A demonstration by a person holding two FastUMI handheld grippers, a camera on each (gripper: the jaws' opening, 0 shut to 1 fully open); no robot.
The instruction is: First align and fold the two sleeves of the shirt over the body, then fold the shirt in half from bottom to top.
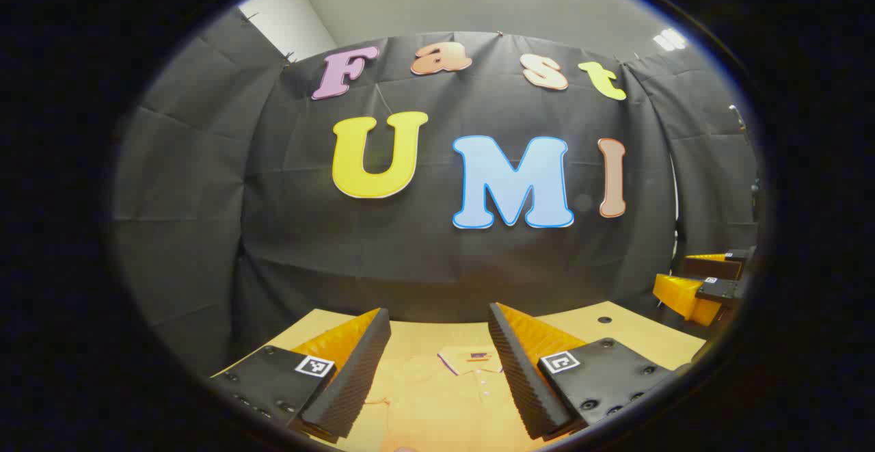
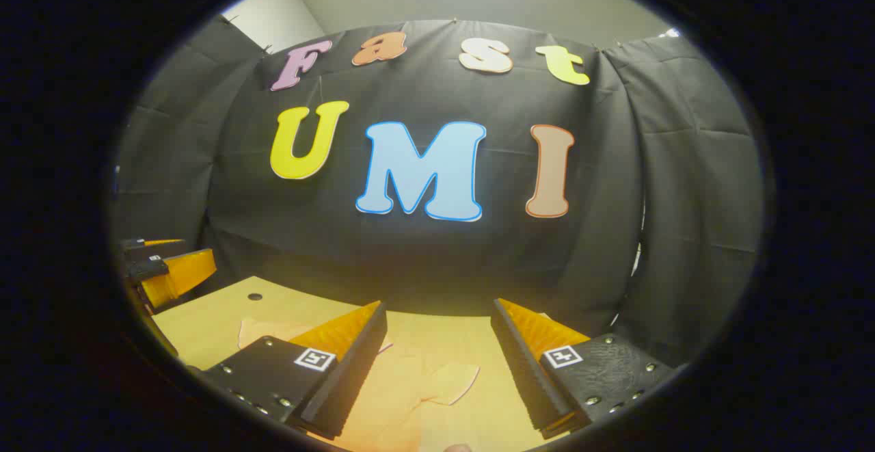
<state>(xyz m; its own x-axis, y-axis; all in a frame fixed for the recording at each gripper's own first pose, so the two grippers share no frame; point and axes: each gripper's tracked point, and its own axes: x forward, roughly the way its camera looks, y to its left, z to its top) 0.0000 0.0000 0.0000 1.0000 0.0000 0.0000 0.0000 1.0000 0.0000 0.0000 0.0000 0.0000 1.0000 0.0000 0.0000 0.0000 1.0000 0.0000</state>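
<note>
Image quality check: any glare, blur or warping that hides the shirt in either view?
Left gripper view: sharp, fisheye bows the table edge; shirt collar clear, ceiling light blown out. Right gripper view: shirt pale against the table, sleeve outline faint but readable; corners dim.

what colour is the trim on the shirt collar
Dark, purplish trim on the collar of a pale yellow-orange shirt; it shows best in the left gripper view.

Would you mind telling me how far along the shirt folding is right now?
Nothing looks folded yet. The shirt lies flat on the table, collar showing, one sleeve spread out. Left gripper and right gripper hover above with jaws open, holding nothing. Both sleeve folds and the bottom-to-top fold remain.
</note>
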